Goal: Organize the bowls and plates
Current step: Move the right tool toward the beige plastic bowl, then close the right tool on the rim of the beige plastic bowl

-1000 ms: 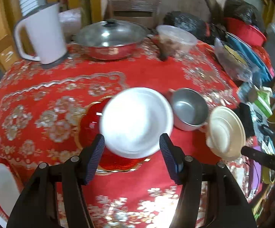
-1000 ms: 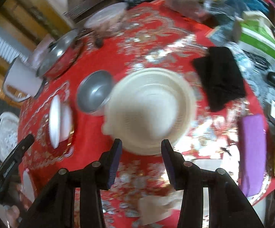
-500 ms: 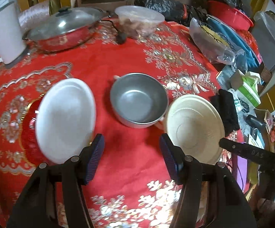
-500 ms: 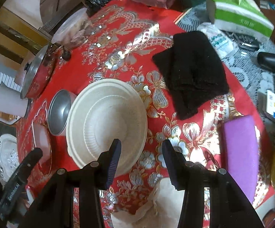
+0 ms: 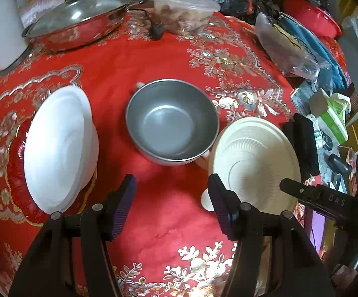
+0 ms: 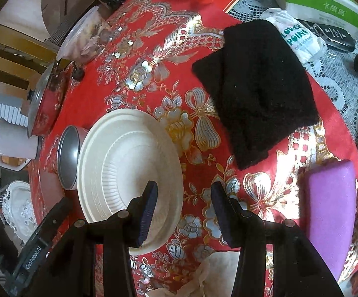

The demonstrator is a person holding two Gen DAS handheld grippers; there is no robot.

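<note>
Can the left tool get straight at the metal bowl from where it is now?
Probably yes. The left tool is open and empty, and the metal bowl sits directly ahead between its fingers' line, with only bare red cloth between. The white plate and cream plate flank the path without blocking it.

My tablecloth (image 5: pixel 169 57) is shiny red cloth with glittery flowers. In the middle sits a metal bowl (image 5: pixel 171 123), grey and dull inside. Left of the bowl is a smooth white plate (image 5: pixel 57 148) on a glossy red dish (image 5: pixel 18 185). Right of it is a cream plate (image 5: pixel 255 163), matt with ridges. Past that lies a fuzzy black cloth (image 6: pixel 255 86). Behind the bowl is a shiny metal pan (image 5: pixel 77 27).
</note>
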